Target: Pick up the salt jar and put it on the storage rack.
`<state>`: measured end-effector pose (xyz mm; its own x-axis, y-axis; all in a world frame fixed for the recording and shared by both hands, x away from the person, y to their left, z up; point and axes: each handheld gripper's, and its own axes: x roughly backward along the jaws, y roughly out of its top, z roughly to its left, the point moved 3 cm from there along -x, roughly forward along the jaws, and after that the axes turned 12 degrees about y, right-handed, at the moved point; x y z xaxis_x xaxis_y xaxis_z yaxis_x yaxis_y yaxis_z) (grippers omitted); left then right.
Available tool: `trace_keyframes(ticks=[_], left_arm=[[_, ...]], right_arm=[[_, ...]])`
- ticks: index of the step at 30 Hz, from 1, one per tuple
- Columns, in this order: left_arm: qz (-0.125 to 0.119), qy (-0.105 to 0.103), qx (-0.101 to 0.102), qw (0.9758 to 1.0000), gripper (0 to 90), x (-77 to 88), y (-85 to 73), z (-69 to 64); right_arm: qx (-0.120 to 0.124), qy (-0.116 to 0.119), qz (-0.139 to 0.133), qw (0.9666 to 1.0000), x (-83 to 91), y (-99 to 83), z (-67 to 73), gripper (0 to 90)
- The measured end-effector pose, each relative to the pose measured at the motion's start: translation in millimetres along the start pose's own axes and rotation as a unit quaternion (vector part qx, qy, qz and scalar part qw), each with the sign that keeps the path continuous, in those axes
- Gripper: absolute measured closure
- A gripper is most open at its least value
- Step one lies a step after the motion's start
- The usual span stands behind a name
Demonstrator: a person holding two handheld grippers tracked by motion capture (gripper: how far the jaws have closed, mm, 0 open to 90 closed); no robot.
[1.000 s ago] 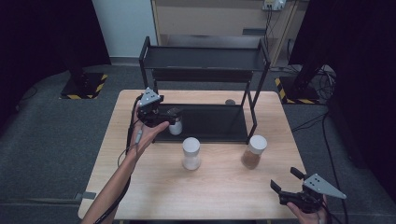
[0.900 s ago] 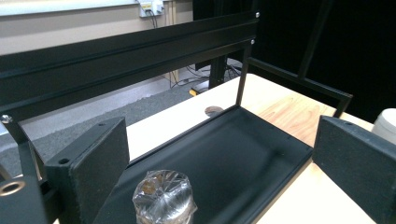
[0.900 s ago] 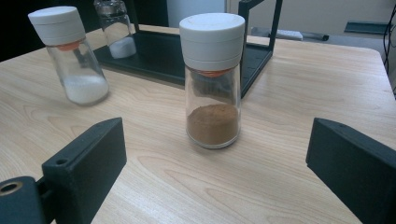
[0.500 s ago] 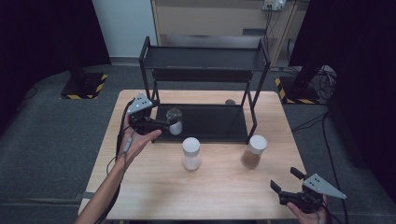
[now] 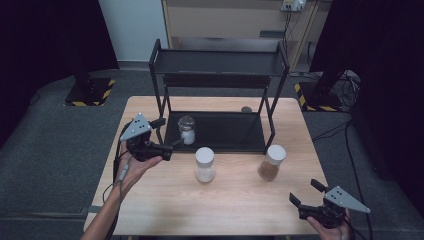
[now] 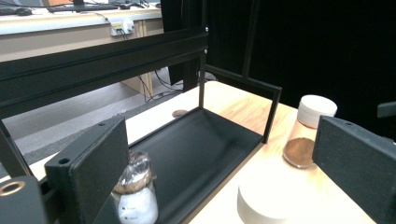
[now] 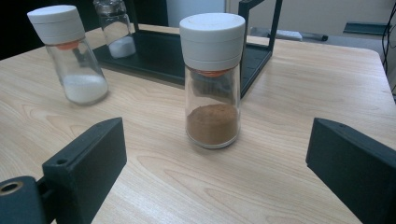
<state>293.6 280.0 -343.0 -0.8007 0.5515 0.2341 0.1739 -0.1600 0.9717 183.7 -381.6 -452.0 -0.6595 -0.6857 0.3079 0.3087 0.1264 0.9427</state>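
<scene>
We see a light wooden table (image 5: pixel 235 200) carrying a black two-tier rack (image 5: pixel 220 95) set toward its far edge, the rack's lower tray (image 5: pixel 230 132) resting on the tabletop.

On the left end of that tray stands a small clear jar (image 5: pixel 187 130) with a clear lid and white powder in its bottom. In the left gripper view the same jar (image 6: pixel 137 193) sits just past the inner face of the near jaw, close beside it but not between the two jaws, and we cannot tell whether it touches.

The left gripper (image 5: pixel 167 137) hovers at the table's left edge, just beside the rack's front left post, with its jaws spread wide and nothing held between them.

In front of the tray, near the middle of the table, stands a white-capped shaker of white powder (image 5: pixel 205 164). To its right, near the rack's front right post, stands a white-capped shaker of brown powder (image 5: pixel 271 162).

The right gripper (image 5: pixel 306 194) sits at the table's near right corner, jaws wide apart and empty. In the right gripper view the brown shaker (image 7: pixel 212 79) stands upright ahead of the jaws, well apart from both, lined up with the gap between them.
</scene>
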Motion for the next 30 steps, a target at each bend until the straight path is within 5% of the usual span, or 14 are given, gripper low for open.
trace_keyframes(ticks=[9, 14, 30], left_arm=[[-0.013, -0.006, -0.001, 0.9999, 3.0, 25.1, -16.7, -6.3], [-0.012, 0.007, -0.015, 0.9998, 3.0, 38.7, -26.2, -10.6], [-0.011, 0.035, 0.005, 0.9993, 2.8, 69.1, -79.4, -13.1]], right_arm=[[0.0, 0.0, 0.001, 1.0, -0.2, 0.3, 0.5, 5.4], [0.0, 0.0, 0.001, 1.0, -0.5, 0.4, 0.6, 5.3], [0.002, -0.002, 0.001, 1.0, -0.4, 0.6, 1.4, 5.4]])
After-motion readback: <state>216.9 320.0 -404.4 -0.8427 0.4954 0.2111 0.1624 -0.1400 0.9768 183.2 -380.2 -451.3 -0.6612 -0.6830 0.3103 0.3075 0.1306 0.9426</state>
